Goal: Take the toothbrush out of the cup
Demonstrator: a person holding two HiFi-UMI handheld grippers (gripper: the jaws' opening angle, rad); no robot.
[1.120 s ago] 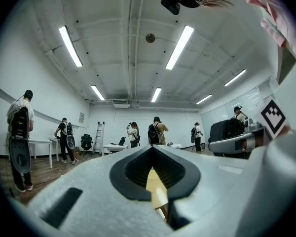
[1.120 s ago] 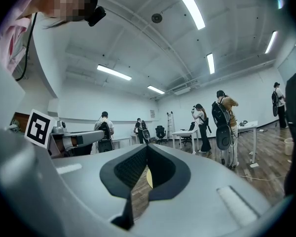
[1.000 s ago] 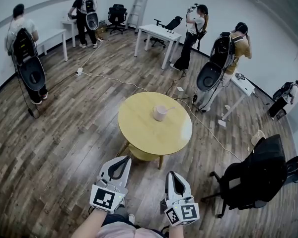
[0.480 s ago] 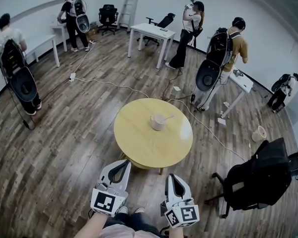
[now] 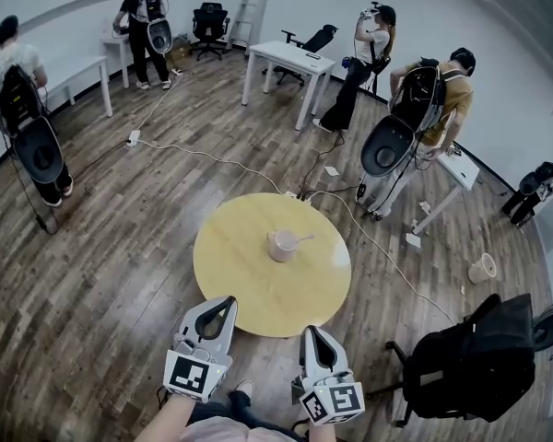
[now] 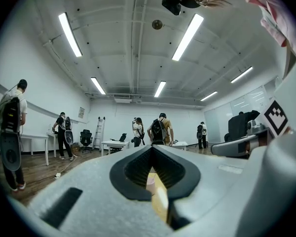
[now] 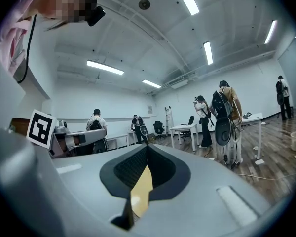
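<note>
Two tools hang side by side by the near edge of the bench (image 5: 230, 263). The left tool (image 5: 229, 300) and the right tool (image 5: 311, 331) both have their jaws pressed together at the tips, with nothing between them. In each gripper view the closed jaws leave a narrow loop, and the yellow bench top shows through it. The cup (image 5: 280, 246) stands upright near the middle of the round bench, well apart from both tools. The toothbrush (image 5: 300, 239) stands in the cup, leaning right over its rim. A black chair (image 5: 470, 366) stands to the right, and a cable (image 5: 387, 247) trails over the wood floor (image 5: 120, 247).
</note>
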